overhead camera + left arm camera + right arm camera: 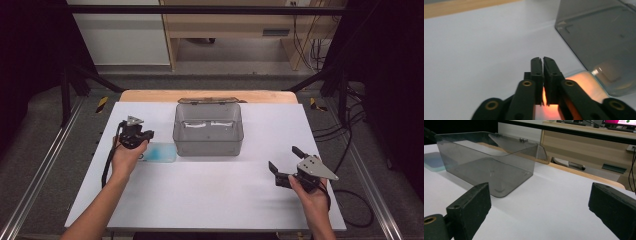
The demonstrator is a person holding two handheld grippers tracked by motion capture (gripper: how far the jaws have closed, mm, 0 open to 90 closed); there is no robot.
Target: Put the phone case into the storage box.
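While no writing is legible anywhere, the left gripper (pixel 141 136) pinches the blue pouch (pixel 161 152) beside the grey box (pixel 208 130); the right gripper (pixel 286 165) gapes wide over the white table (pixel 210 195)

Left claw (pixel 145 136) closed; right claw (pixel 285 161) wide apart.

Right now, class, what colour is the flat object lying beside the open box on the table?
Translucent light blue: the flat object beside the box, clearest in the high view.
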